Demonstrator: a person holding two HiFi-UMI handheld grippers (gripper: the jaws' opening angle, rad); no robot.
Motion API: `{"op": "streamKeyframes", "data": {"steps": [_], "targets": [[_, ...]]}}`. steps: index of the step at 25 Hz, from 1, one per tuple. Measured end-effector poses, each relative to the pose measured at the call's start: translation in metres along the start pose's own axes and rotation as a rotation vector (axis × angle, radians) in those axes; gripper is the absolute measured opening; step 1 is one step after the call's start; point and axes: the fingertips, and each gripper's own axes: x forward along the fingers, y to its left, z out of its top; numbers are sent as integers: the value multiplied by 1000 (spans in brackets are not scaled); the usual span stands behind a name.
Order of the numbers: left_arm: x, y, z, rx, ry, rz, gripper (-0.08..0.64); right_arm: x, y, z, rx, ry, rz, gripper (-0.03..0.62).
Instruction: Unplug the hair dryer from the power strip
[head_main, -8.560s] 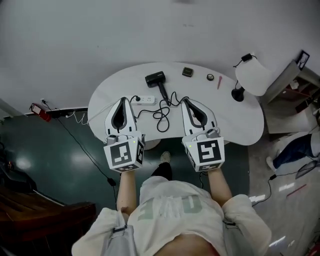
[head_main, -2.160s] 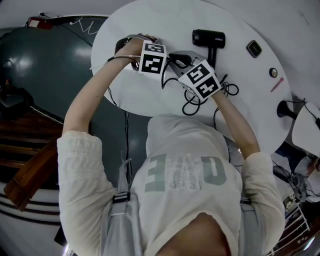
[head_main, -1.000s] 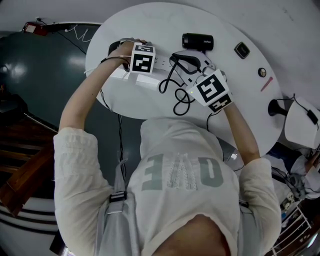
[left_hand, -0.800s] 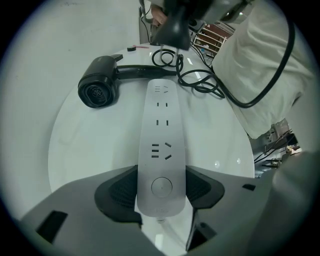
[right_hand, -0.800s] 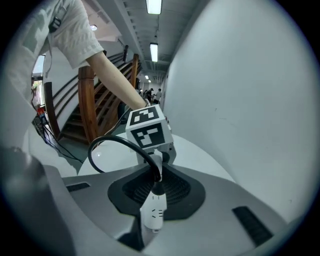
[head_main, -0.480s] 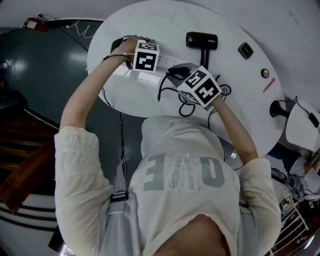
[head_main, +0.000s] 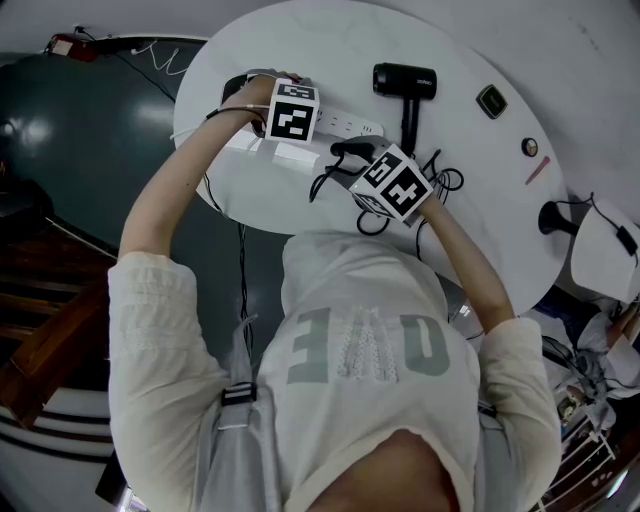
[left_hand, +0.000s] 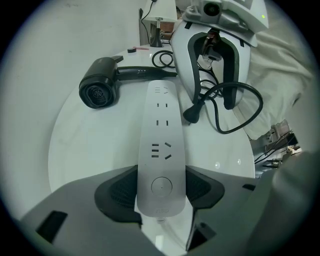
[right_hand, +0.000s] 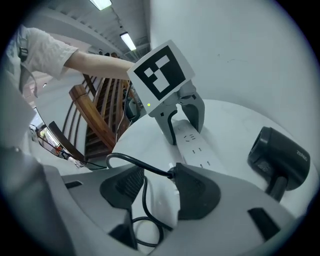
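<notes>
The left gripper has its fingers clamped on the switch end of the white power strip, a rigid, smooth plastic bar lying flat on the table. The right gripper is opening. The black plug sits out of the sockets against one of its fingers, and the rubbery cable trails between the two. The plug looks light and stiff, best taken by its body, not the limp cord. The matte hair dryer lies beyond the fingers.
</notes>
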Motion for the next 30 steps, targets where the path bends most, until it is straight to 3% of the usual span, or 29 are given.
{"op": "streamKeyframes", "data": {"steps": [16, 22, 30], "targets": [[0, 0, 0, 0, 4, 1, 268, -38, -5, -18, -74, 44, -42, 189], [-1, 1, 0, 6, -4, 0, 268, -62, -37, 18, 61, -137, -128, 189], [-1, 0, 0, 28, 11, -3, 270, -73, -41, 65, 34, -244, -158, 189]]}}
